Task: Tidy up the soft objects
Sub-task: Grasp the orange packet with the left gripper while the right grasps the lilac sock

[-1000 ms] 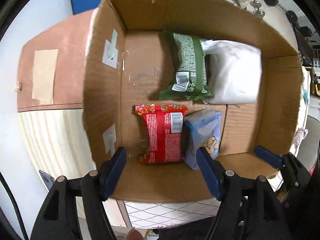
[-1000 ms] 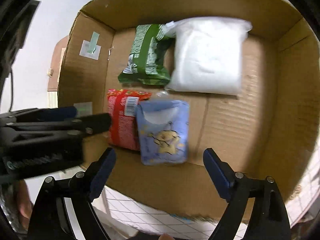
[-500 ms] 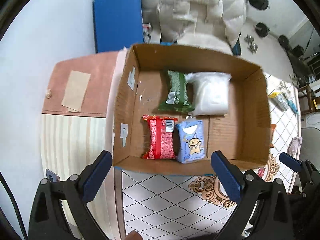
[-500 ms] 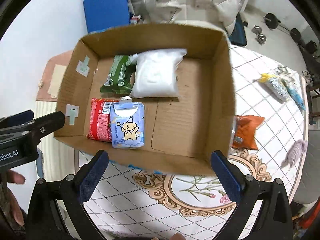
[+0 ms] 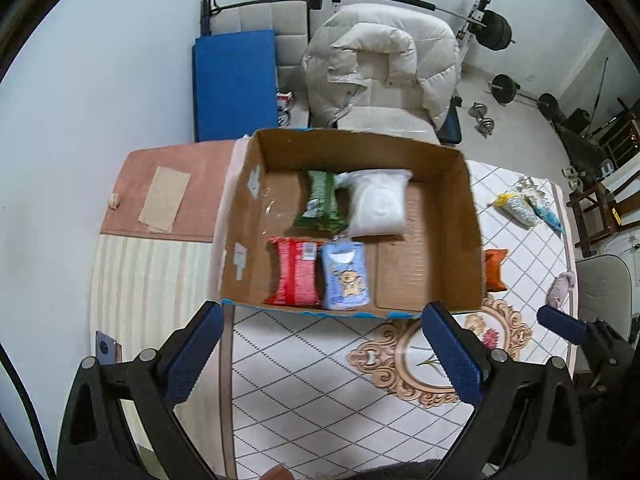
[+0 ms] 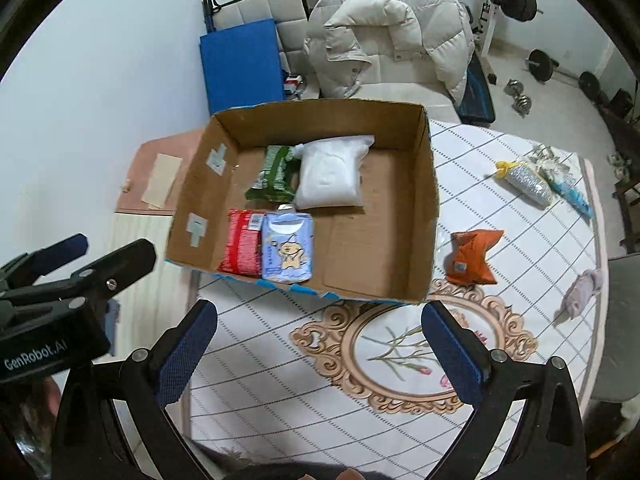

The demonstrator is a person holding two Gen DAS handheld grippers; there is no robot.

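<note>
Covering most of both views, a table [image 6: 280,392] is spread with a white diamond-patterned cloth bearing an ornate floral medallion [image 6: 412,354]. An open cardboard box [image 6: 424,216] is set on its far left part, the near wall edged with blue tape scraps. Four soft packs are held in the box, grouped toward its left half, while the right half of the floor is seen as bare cardboard. At the back, a white pouch [image 6: 330,176] is laid with a green packet [image 6: 274,176] touching its left side. In front of these, a pale blue pack printed with a cartoon bear [image 6: 287,248] is placed beside a red packet [image 6: 242,242], the two touching along their long edges.

Outside the box, just to its right, an orange packet [image 6: 472,256] is left on the cloth. Farther right, a silver-and-yellow bundle [image 6: 524,182] and a blue bundle [image 6: 570,194] are seen near the far edge, and a small lilac cloth item [image 6: 580,292] lies near the right edge.

The right gripper [image 6: 318,354] is held above the table in front of the box, spread wide and empty. The left gripper [image 5: 320,356] is likewise held released, with nothing between its blue pads [image 5: 192,354], and is also seen at the left of the right wrist view.
</note>
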